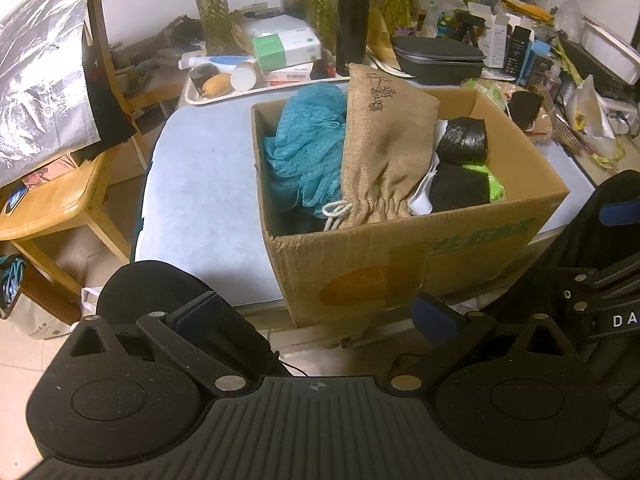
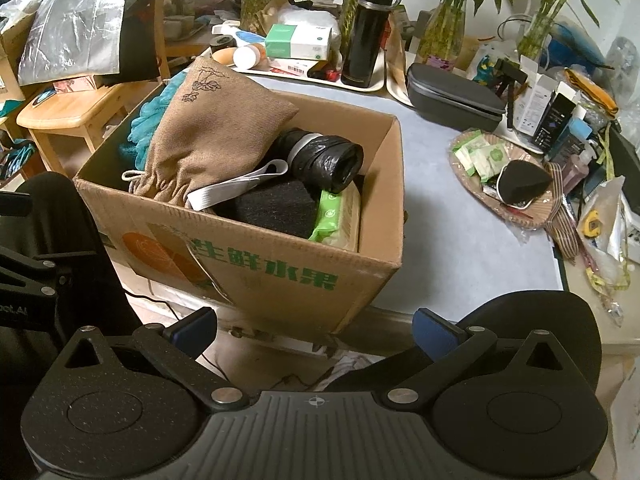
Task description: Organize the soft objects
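A cardboard box (image 1: 400,264) (image 2: 256,264) stands at the near edge of a pale blue table. Inside lie a teal mesh bath sponge (image 1: 308,140) (image 2: 140,120), a tan drawstring pouch (image 1: 384,148) (image 2: 216,132), a roll of black bags (image 1: 464,140) (image 2: 324,156), a white strap (image 2: 236,190), a black sponge pad (image 1: 456,192) (image 2: 276,208) and a green wipes pack (image 1: 494,184) (image 2: 332,216). My left gripper (image 1: 320,316) hangs open in front of the box, holding nothing. My right gripper (image 2: 316,328) is open too, below the box's near corner.
Behind the box stand a black flask (image 1: 352,24) (image 2: 368,36), a tray (image 1: 192,92) of small items, a dark case (image 1: 440,58) (image 2: 452,98) and glass vases. A woven plate (image 2: 520,222) of packets sits right. A wooden stool (image 1: 52,196) is left.
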A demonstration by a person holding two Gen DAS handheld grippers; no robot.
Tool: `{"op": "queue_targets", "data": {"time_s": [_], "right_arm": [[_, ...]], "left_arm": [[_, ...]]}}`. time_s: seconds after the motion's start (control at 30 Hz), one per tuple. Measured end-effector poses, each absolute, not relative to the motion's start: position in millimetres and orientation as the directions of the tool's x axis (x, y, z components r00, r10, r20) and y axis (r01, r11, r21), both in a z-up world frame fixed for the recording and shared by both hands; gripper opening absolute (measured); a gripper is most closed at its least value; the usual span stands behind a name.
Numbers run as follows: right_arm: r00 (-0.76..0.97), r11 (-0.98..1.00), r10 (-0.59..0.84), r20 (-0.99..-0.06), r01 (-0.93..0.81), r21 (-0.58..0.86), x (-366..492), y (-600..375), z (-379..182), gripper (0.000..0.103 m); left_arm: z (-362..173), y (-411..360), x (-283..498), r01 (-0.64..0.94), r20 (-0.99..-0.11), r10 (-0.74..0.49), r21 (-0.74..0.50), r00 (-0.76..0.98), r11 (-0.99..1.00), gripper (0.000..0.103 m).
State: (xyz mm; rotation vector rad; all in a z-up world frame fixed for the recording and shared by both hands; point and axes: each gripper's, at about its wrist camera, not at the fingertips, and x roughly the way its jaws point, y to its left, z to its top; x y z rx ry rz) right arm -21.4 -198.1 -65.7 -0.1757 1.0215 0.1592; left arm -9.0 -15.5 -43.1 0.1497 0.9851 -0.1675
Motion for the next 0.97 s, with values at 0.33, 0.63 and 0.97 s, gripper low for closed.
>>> {"op": "queue_targets", "data": {"time_s": [0.33, 0.63, 0.97], "right_arm": [[0.511, 0.975, 0.049, -0.858, -0.21, -0.069, -20, -203, -66, 0.103], [0.507, 0.977, 0.049, -0.861, -0.205, -0.065, -18, -211, -66, 0.103], [0.501, 0.977, 0.052, -0.864, -0.204, -0.059, -16, -211, -67, 0.103]], "left_arm": [[-43, -11, -7, 0.215, -0.837, -0.069, 0.059, 0.542, 0.975, 0.103], [-45, -8, -6, 0.218, -0.84, -0.064, 0.066, 0.538, 0.974, 0.103], [-41, -6, -8, 0.224, -0.817, -0.082, 0.058, 0.571, 0.973, 0.103]]}}
